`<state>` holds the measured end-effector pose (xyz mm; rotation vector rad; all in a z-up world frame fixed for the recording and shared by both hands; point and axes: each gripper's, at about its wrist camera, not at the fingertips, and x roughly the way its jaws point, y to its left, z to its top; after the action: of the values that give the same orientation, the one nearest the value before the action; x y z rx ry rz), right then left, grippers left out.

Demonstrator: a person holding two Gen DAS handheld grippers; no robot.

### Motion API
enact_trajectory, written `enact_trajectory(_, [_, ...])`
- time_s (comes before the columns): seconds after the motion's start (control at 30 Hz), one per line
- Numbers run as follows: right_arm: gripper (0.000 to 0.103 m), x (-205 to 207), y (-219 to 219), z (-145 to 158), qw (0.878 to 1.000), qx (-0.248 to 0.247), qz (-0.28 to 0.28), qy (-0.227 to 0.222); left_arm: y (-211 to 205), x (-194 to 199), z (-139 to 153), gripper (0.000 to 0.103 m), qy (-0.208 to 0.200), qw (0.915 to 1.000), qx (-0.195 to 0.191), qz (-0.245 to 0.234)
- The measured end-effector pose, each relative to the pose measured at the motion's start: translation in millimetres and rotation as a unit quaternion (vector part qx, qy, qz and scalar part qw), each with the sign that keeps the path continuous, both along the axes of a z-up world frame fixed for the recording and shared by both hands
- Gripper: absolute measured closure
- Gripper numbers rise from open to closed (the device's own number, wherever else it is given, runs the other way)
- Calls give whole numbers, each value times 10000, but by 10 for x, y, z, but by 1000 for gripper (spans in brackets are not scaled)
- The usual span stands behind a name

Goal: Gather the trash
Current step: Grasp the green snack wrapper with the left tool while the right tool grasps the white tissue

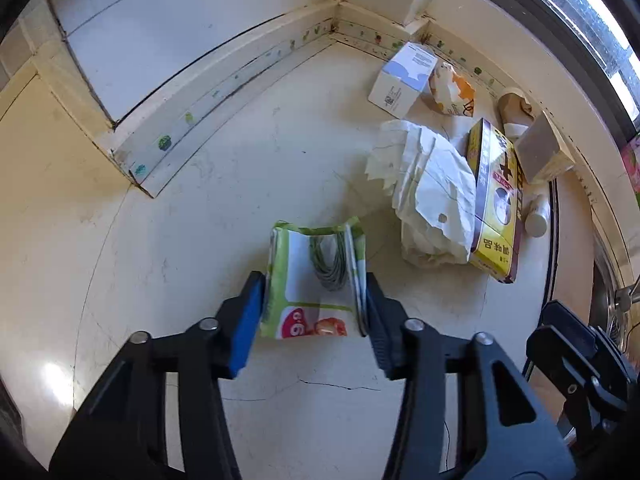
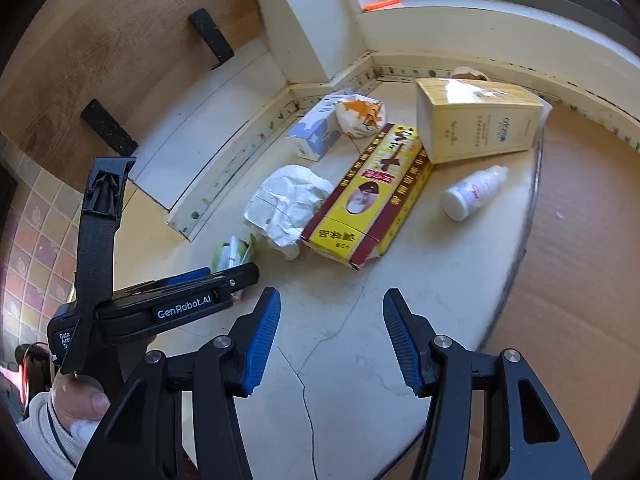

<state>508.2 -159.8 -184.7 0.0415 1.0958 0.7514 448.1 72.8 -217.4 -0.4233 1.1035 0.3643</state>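
The left gripper (image 1: 314,316) is clamped on a green-and-white snack wrapper (image 1: 316,280), whose sides are pressed inward by both pads; the wrapper rests on the cream floor (image 1: 200,220) just in front of the fingers. The right gripper (image 2: 332,336) is held with its jaws apart and nothing between them, above bare floor. In the left wrist view, crumpled white paper (image 1: 432,196) and a yellow seasoning box (image 1: 498,204) are seen touching each other to the right of the wrapper. Only the right wrist view reveals the small white bottle (image 2: 472,194), the lettered face of a pale yellow carton (image 2: 476,120), and a sheet of brown cardboard (image 2: 580,260). There the wrapper is largely hidden behind the left gripper.
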Motion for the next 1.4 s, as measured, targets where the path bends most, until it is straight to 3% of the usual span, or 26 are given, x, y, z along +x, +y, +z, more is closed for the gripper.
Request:
enact_trajectory(0.13, [48, 16, 113, 37, 9999, 24, 123, -104, 26, -19, 10, 80, -125, 9999, -49, 41])
enact_trajectory(0.23, [48, 38, 203, 80, 9996, 34, 198, -210, 48, -91, 67, 84, -171, 9997, 138, 93])
enact_trajectory(0.43, [48, 172, 493, 137, 9986, -47, 344, -400, 170, -320, 166, 85, -142, 9962, 766, 394])
enact_trajectory(0.57, [48, 305, 742, 88, 9979, -221, 434, -420, 276, -480, 194, 85, -98, 9935, 982, 561])
enact_trajectory(0.7, [48, 418, 985, 71, 9965, -370, 474, -582, 402, -650, 196, 85, -68, 9919, 1016, 764])
enact_trajectory(0.87, [48, 559, 1231, -64, 9916, -916, 598, -696, 508, -840, 198, 85, -52, 9901, 1021, 966])
enact_trajectory(1.03, [37, 551, 1314, -179, 9870, -1175, 717, -830, 570, -935, 208, 85, -75, 9884, 1066, 1083])
enact_trajectory(1.2, [33, 523, 1383, -297, 9823, -1471, 751, -879, 619, -1016, 193, 85, -98, 9882, 999, 1157])
enact_trajectory(1.4, [55, 499, 1321, -281, 9873, -1200, 659, -806, 615, -1093, 221, 85, -148, 9885, 1004, 1118])
